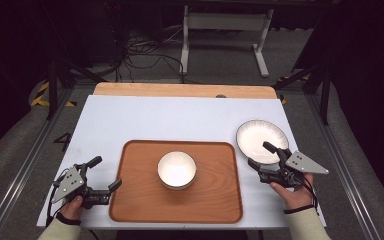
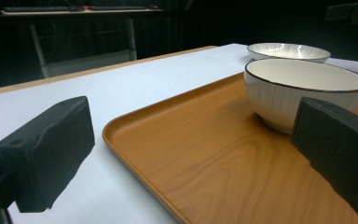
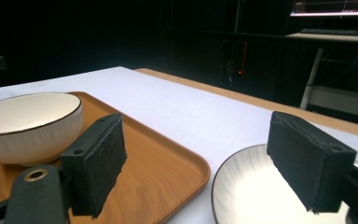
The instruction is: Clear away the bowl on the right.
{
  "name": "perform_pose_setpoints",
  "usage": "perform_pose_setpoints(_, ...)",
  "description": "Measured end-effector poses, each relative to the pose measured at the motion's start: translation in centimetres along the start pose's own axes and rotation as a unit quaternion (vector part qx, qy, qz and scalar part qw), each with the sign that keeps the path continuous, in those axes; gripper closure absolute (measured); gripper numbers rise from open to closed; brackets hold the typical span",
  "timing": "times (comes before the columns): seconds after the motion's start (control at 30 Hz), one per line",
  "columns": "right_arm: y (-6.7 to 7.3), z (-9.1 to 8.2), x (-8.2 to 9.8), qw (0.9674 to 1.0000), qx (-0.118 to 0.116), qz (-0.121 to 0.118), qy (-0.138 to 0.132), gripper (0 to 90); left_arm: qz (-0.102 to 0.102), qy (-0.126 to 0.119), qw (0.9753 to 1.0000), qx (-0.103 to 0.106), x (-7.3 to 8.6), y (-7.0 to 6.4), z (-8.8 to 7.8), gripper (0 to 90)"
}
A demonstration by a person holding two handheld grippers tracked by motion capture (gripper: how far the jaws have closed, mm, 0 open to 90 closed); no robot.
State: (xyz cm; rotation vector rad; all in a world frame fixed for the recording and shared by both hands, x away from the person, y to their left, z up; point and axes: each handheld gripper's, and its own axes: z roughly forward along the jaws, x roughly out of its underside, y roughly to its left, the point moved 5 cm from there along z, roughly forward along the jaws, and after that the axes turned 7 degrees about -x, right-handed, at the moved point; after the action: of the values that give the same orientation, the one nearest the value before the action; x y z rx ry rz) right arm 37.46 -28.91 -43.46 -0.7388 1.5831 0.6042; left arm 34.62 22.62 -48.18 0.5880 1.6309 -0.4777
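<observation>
White bowl (image 1: 177, 169) sits empty mid-frame on the wooden tray (image 1: 135, 200). White plate (image 1: 257, 140) sits empty right of the tray on the table (image 1: 155, 117). Right gripper (image 1: 266, 155), jaws spread, straddles the plate's near rim. Left gripper (image 1: 105, 173), lower left, jaws spread over the tray's left edge.

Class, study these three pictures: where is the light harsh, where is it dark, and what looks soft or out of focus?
High view: the bowl and plate glare to near white, while the floor behind the table sinks into darkness. Left gripper view: the near black pads look soft; the background is almost black. Right gripper view: the plate's inside is overexposed and the far room is dim.
</observation>
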Motion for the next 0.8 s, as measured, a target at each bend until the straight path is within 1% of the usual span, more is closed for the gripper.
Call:
perform_pose_setpoints(0.03,0.0,0.0,0.0,1.0000,0.000,0.000,0.000,19.7,0.000,0.000,1.0000,0.000,0.0,0.0,0.0,0.4)
perform_pose_setpoints(0.1,0.2,0.1,0.9,0.9999,-0.001,0.006,0.008,19.8,0.000,0.000,1.0000,0.000,0.0,0.0,0.0,0.4)
perform_pose_setpoints(0.27,0.3,0.2,2.0,0.9998,-0.005,0.007,0.015,20.3,0.000,0.000,1.0000,0.000,0.0,0.0,0.0,0.4)
perform_pose_setpoints(0.47,0.5,0.3,2.9,0.9997,-0.008,0.012,0.021,20.1,0.000,0.000,1.0000,0.000,0.0,0.0,0.0,0.4)
perform_pose_setpoints(0.6,0.5,0.2,3.0,0.9996,-0.009,0.013,0.024,19.9,0.000,0.000,1.0000,0.000,0.0,0.0,0.0,0.4)
perform_pose_setpoints(0.73,0.6,0.1,3.1,0.9998,-0.008,0.010,0.016,17.2,0.001,0.000,1.0000,-0.001,0.0,0.0,0.0,0.4)
perform_pose_setpoints(0.77,0.6,0.1,3.1,0.9998,-0.009,0.010,0.016,15.1,0.001,0.000,1.0000,-0.001,0.0,0.0,0.0,0.4)
perform_pose_setpoints(0.8,0.6,0.1,3.1,0.9997,-0.010,0.012,0.017,11.2,0.001,0.000,1.0000,-0.001,0.0,0.0,0.0,0.4)
